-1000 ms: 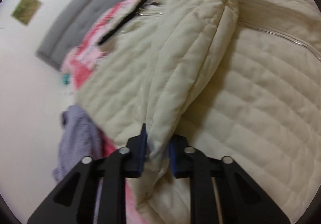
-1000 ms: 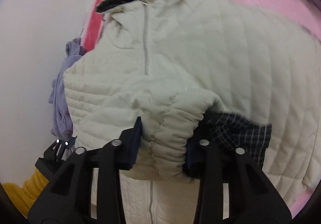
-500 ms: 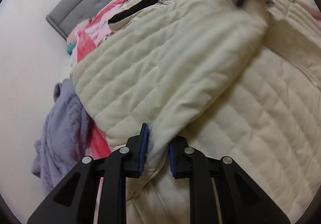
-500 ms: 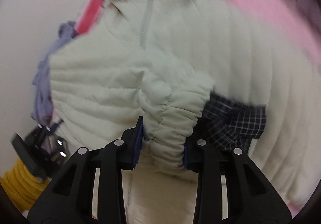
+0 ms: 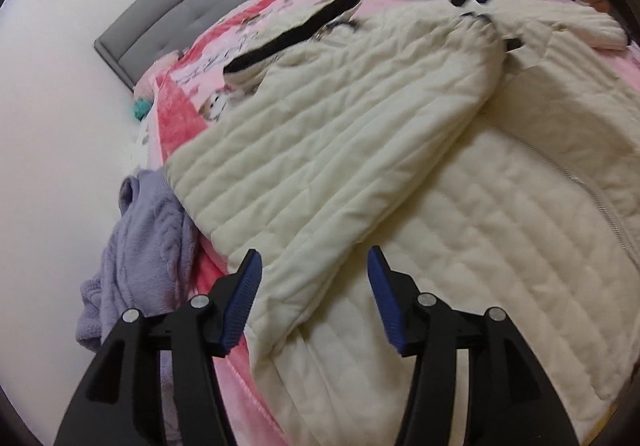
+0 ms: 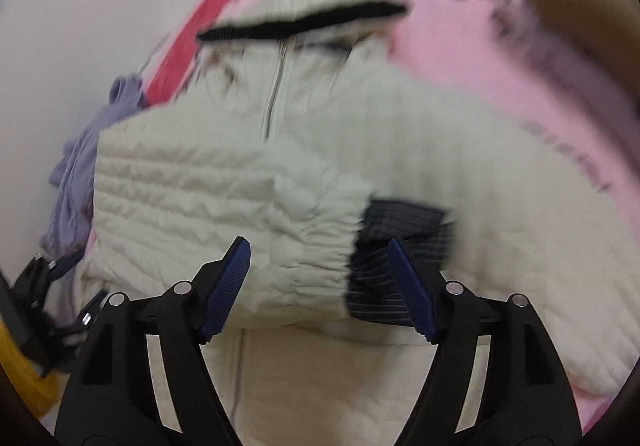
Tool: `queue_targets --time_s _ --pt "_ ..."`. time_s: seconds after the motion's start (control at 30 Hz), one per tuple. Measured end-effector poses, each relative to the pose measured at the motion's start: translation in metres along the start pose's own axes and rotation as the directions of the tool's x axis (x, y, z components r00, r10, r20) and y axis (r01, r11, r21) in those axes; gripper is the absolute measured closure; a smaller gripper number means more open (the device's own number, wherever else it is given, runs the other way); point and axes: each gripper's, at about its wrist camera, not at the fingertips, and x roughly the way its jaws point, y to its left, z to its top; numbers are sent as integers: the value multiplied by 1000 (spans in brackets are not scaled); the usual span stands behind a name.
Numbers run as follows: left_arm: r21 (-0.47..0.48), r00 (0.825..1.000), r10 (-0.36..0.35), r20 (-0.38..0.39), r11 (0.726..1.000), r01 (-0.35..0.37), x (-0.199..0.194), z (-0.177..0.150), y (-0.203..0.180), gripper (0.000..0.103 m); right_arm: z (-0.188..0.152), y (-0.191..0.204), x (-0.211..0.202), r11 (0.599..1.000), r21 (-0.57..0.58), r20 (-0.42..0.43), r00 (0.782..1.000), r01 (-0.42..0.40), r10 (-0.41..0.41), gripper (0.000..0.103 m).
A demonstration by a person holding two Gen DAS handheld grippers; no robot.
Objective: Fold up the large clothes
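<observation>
sleeve (image 5: 360, 150) now lies folded across the jacket (image 5: 500, 246) on the bed (image 5: 180, 114); both claws, left (image 5: 314, 300) and right (image 6: 330, 286), have just been opening, released, nothing pinched. other sleeve and body folds remain.

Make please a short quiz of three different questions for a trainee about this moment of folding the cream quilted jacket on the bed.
1. True or false: the left gripper clamps the sleeve of the cream quilted jacket.
2. Multiple choice: what lies at the bed's edge beside the jacket? A) a lilac knitted sweater B) a green towel C) a brown shoe
3. Fill in: the sleeve lies folded across the jacket's ____, its cuff near the right gripper.

Key: 1. false, its jaws have just been opening and stand apart, as do the right gripper's. 2. A. 3. front.
</observation>
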Motion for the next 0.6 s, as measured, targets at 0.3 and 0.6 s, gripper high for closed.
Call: queue_targets --time_s 0.3,0.6 --pt "-95 999 -8 32 995 11 32 53 3 33 -19 40 28 975 -221 11 1000 -13 15 44" --pt "-260 979 -153 -134 959 115 101 52 10 30 -44 35 77 962 -270 -82 994 42 -66 44"
